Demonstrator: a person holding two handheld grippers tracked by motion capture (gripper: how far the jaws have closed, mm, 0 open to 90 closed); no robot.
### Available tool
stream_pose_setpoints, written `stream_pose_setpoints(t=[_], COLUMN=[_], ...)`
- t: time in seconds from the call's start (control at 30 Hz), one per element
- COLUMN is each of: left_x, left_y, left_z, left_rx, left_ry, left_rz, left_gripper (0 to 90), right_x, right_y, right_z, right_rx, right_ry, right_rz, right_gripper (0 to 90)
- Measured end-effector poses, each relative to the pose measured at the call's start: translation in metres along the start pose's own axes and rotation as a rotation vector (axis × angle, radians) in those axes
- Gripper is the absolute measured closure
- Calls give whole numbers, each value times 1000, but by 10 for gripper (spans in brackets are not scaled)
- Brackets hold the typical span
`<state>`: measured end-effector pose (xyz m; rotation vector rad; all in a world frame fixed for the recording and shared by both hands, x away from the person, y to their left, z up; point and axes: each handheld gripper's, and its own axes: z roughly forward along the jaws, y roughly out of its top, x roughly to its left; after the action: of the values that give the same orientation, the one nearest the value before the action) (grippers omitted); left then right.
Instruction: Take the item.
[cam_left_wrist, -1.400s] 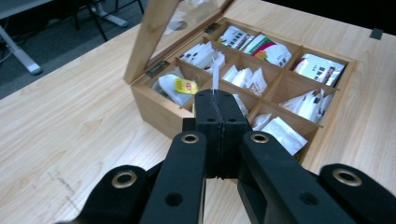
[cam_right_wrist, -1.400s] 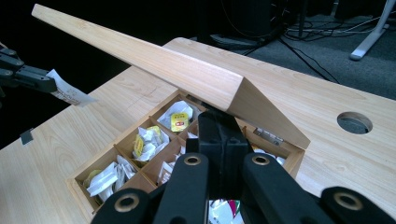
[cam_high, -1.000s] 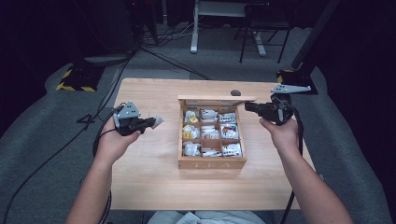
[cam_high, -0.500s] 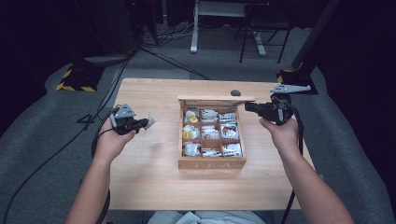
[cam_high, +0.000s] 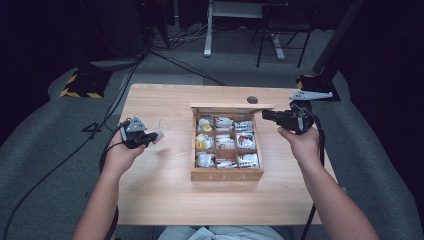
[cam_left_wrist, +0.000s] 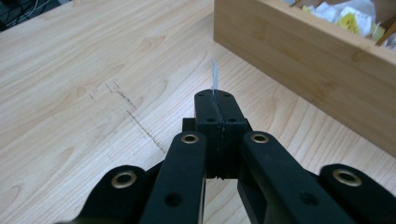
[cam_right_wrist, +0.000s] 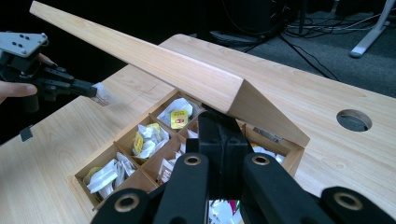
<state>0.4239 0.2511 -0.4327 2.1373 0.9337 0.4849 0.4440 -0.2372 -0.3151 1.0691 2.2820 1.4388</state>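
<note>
Fingers of the left gripper (cam_high: 150, 138) pinch a small tea sachet (cam_high: 159, 135) low over the worktop (cam_high: 165, 190) left of the open tea box (cam_high: 227, 174), while the right gripper (cam_high: 267, 115), fingers together, hovers beside the box's raised lid (cam_right_wrist: 154, 65).

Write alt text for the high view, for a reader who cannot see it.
An open wooden tea box, its nine compartments full of tea bags, sits on a wooden table. The left gripper holds a tea bag above the table left of the box; the right gripper hovers shut by the box's far right corner.
</note>
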Motion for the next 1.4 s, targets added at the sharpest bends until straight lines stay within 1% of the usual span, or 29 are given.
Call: stream_pose_setpoints(t=[0.13,0.2,0.27,0.47,0.57,0.77,0.83,0.97,1.03,1.07,1.1,1.13,1.17,1.2,1.3,1.33,1.37,1.4], left_x=[-1,-1,-2,-4,-5,-5,-6,-7,-8,-10,-10,-11,-13,-14,-19,-20,-24,-25], left_y=[-6,-9,-11,-14,-14,-17,-18,-18,-18,-19,-19,-18,-18,-17,-14,-14,-12,-11], left_z=[5,8,9,12,12,15,16,16,16,16,16,16,16,15,11,10,8,6], left_rx=[15,25,34,65,68,77,82,87,85,83,83,75,63,56,38,34,29,27], left_ry=[7,-4,-4,21,23,11,4,-1,-8,-26,-26,-29,-33,-36,-48,-51,-58,-55], left_rz=[0,-11,-11,14,19,17,10,13,4,-33,-33,-57,-71,-78,-81,-75,-78,-58], left_gripper=[899,899,899,898,898,897,897,896,860,793,726,726,653,602,528,513,510,505], right_x=[-1,-1,-1,-1,-1,-1,-2,-2,-2,-2,-2,-2,-2,-2,-2,-2,-2,-2], right_y=[0,0,-1,-1,-2,-3,-3,-4,-4,-4,-4,-4,-4,-4,-4,-4,-4,-4], right_z=[0,0,0,1,1,2,2,3,3,3,3,3,3,3,3,3,3,3], right_rx=[-2,-1,0,1,3,5,5,8,8,8,8,8,8,9,11,12,11,11], right_ry=[5,5,4,4,3,5,7,7,8,7,7,8,8,9,6,7,9,8], right_rz=[2,1,3,3,2,6,6,8,7,7,7,7,8,7,6,5,7,7], right_gripper=[899,899,899,899,899,899,899,899,899,899,899,899,899,899,899,899,899,899])
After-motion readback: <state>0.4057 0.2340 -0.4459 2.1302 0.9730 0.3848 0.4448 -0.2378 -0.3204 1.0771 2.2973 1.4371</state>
